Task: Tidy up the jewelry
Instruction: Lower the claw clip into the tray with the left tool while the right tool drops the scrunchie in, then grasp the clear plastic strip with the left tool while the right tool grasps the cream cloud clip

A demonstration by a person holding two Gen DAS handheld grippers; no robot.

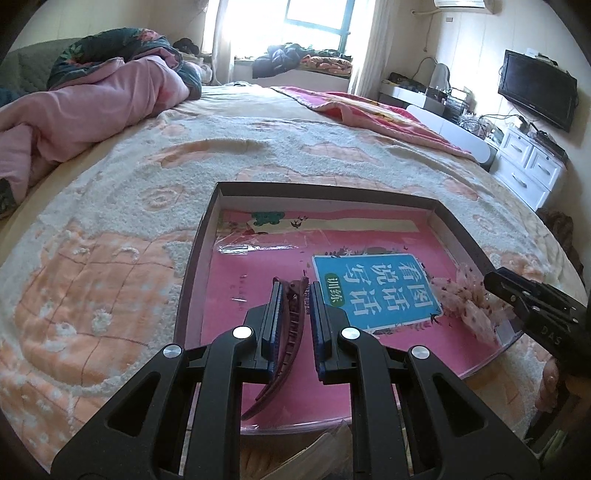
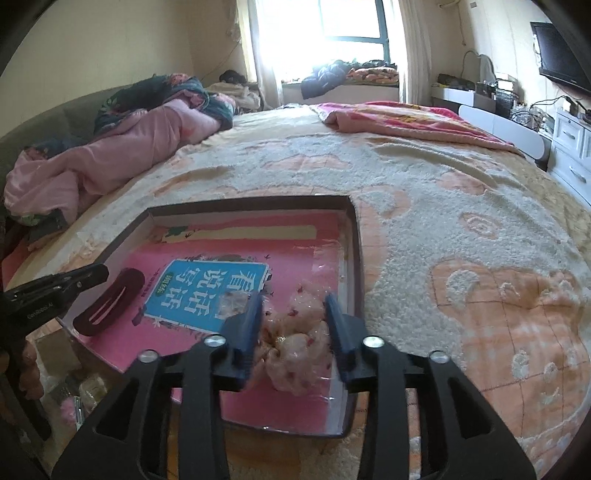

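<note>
Black hand-held gripper (image 1: 294,291), blue pads (image 1: 274,314), silver screws (image 1: 242,332)

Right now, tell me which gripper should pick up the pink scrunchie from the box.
Right. The right gripper already has its fingers on either side of the pink scrunchie near the box's right wall. The left gripper is straddling the dark red hair clip on the other side.

Daylight floods from the window (image 1: 295,22) at the top centre, blown out white. Fisheye bending and dark vignetting mark the frame edges.
</note>
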